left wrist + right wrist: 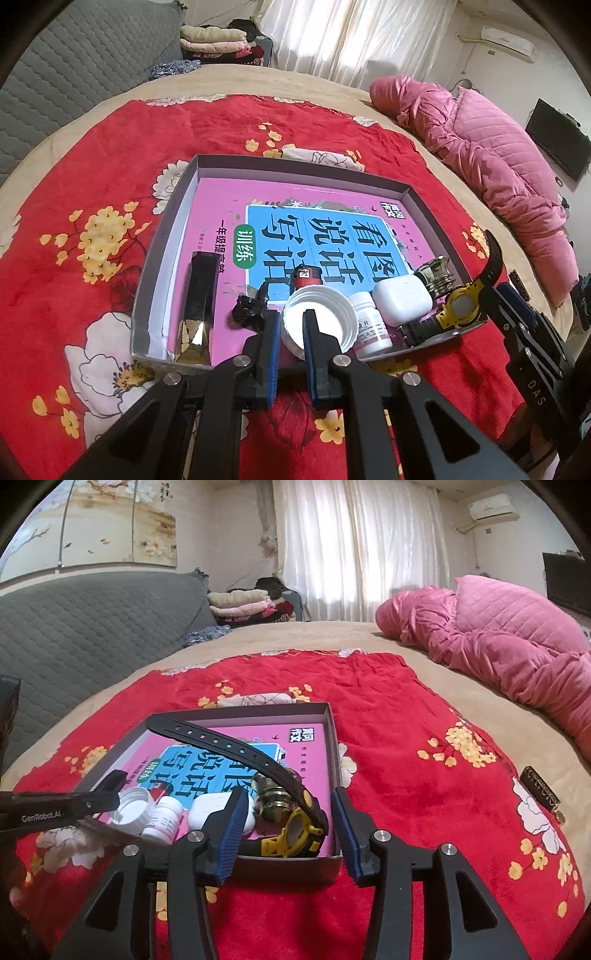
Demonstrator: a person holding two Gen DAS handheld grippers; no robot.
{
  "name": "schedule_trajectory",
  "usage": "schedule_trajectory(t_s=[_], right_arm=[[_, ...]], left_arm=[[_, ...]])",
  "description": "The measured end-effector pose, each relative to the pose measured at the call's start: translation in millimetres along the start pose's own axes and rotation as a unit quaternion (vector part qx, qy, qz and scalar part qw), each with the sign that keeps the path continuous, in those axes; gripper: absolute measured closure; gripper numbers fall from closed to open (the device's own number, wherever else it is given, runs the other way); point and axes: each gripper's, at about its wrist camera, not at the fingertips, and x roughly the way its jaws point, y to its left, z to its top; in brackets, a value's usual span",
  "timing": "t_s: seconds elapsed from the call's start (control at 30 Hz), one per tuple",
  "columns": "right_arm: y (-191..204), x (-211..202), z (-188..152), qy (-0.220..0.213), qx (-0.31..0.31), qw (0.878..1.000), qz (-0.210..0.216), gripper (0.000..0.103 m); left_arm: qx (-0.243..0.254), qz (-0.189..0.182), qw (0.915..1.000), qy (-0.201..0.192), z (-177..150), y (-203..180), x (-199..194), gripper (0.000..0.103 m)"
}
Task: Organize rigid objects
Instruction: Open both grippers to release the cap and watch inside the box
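Observation:
A shallow cardboard box (pixel 303 166) lies on the red flowered blanket with a pink book (pixel 221 199) on its floor. My left gripper (pixel 291 317) is shut on the rim of a white cap (pixel 325 314), one finger inside it and one outside. Beside the cap stand a white pill bottle (pixel 369 328), a white earbud case (pixel 402 299) and a gold metal jar (pixel 273 797). A yellow and black watch (pixel 295 827) rests in the box's near right corner, its strap arching up. My right gripper (pixel 289 794) is open, its pads on either side of the watch and apart from it.
A black and gold bar (pixel 199 295), a black clip (pixel 247 310) and a small red item (pixel 306 278) also lie in the box. A dark tagged piece (pixel 541 788) lies on the blanket at the right. A pink quilt (pixel 498 635) is heaped at the far right.

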Motion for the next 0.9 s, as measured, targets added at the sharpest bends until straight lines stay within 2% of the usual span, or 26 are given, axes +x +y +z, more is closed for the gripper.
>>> schedule_trajectory(t_s=[0.3, 0.37, 0.5, 0.53, 0.9], right_arm=[[11.1, -10.5, 0.9, -0.005, -0.022, 1.000, -0.002, 0.046], [13.0, -12.5, 1.0, -0.006, -0.028, 1.000, -0.005, 0.043], [14.3, -16.5, 1.1, -0.006, -0.033, 0.999, -0.011, 0.041], [14.9, -17.8, 1.4, -0.007, -0.034, 0.999, -0.012, 0.040], [19.3, -31.8, 4.2, -0.015, -0.044, 0.999, -0.023, 0.032]], left_arm=[[0.004, -0.006, 0.9999, -0.013, -2.5, -1.2, -13.9, 0.091], [0.005, -0.008, 0.9999, -0.014, -2.1, -1.5, -16.1, 0.086], [0.009, -0.008, 0.9997, -0.021, -3.2, -2.4, -22.4, 0.058], [0.010, -0.008, 0.9997, -0.022, -3.7, -2.6, -24.1, 0.054], [0.010, -0.002, 0.9993, -0.036, -6.1, -0.1, -41.7, 0.054]])
